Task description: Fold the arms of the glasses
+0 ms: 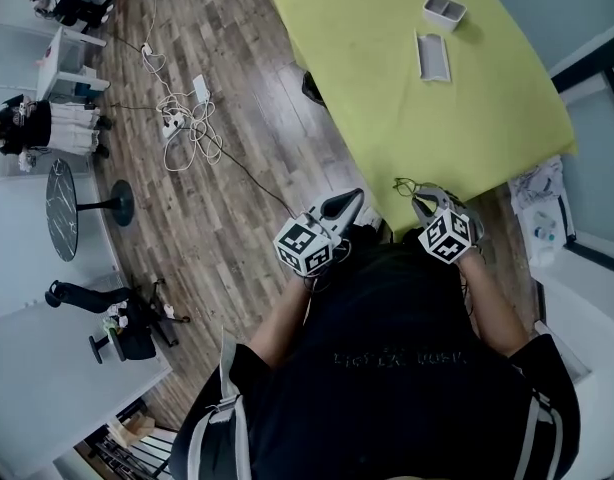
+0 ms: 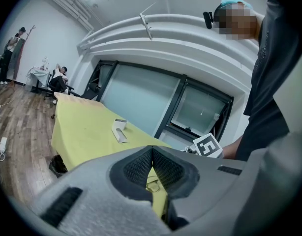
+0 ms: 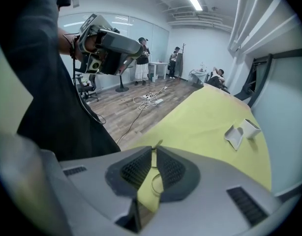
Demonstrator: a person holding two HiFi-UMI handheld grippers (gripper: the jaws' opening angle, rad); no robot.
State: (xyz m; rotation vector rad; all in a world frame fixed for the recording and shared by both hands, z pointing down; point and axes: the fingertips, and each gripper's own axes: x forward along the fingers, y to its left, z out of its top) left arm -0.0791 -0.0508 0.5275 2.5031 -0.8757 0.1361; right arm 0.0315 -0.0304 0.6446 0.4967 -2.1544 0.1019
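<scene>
Left claw (image 1: 353, 198): held off the near edge of the yellow-green table (image 1: 387, 98), tips pointing towards it. In the left gripper view the claw (image 2: 152, 150) has its ribbed pads (image 2: 136, 168) meeting at the tips, so it is closed and nothing is clamped. Through the wedge-shaped gap behind the tips, a thin wire loop of the glasses (image 2: 152, 185) shows on the cloth below. In the head view the glasses (image 1: 407, 186) lie just right of this claw's tips, apart from them.

Well ahead of both claws, far up the table: a white case (image 1: 433, 56) lying flat, with a small white tray (image 1: 444, 10) just beyond it. A tangle of white cable (image 1: 187, 128) lies on the wood floor, well left of the left claw.

Right claw (image 1: 419, 201): over the table's near edge, beside the left claw, with the glasses right at its tips. In the right gripper view the claw (image 3: 154, 150) is closed to a narrow slit. A thin sliver of the frame pokes out at the very tips and looks pinched there. A lens loop of the glasses (image 3: 156, 183) hangs in the gap behind the tips, over the yellow cloth. The case (image 3: 234, 135) sits ahead and right of this claw, well apart.
</scene>
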